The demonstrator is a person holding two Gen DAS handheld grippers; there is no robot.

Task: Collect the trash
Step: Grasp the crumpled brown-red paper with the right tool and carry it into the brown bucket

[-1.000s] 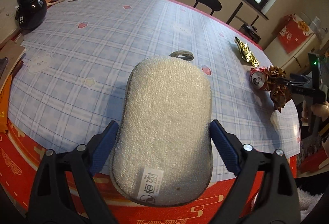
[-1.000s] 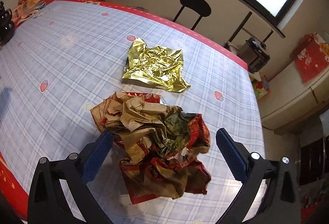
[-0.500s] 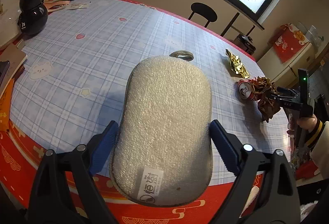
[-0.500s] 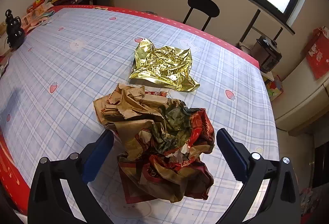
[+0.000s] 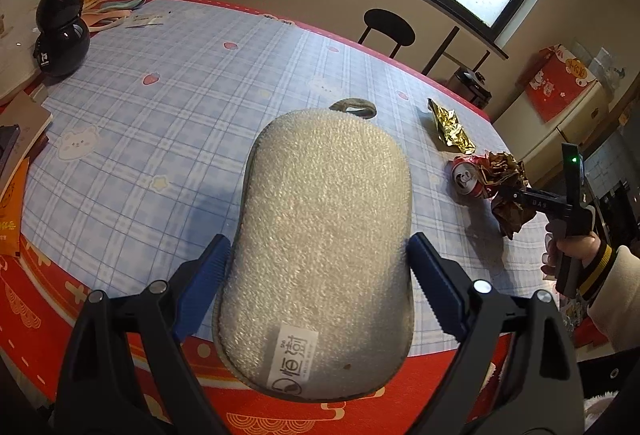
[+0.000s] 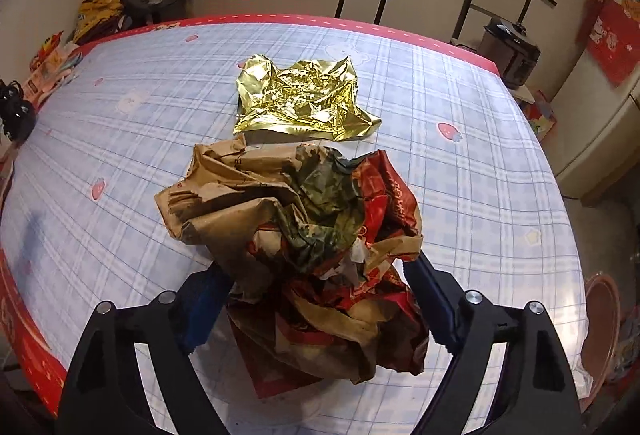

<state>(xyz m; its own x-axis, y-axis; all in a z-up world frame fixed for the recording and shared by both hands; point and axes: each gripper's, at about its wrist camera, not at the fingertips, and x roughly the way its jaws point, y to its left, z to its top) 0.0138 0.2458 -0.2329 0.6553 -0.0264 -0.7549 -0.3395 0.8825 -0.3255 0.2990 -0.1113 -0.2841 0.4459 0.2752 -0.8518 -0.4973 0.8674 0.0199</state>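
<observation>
Trash sits on the table (image 5: 168,107): the left gripper (image 5: 316,267) clamps a sponge (image 5: 324,235) above the near edge, beyond it a can (image 5: 464,177), and the right gripper (image 6: 316,295) squeezes crumpled paper (image 6: 304,235) before gold foil (image 6: 300,99).

Sponge (image 5: 324,235) label: two Chinese characters, "恒澍" as far as I can read.
Right gripper (image 5: 516,195) body: "DAS".

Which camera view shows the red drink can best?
The left wrist view. There the red drink can lies on its side on the checked tablecloth, its top facing the camera, beside the crumpled paper bag. In the right wrist view the bag hides the can completely.
</observation>
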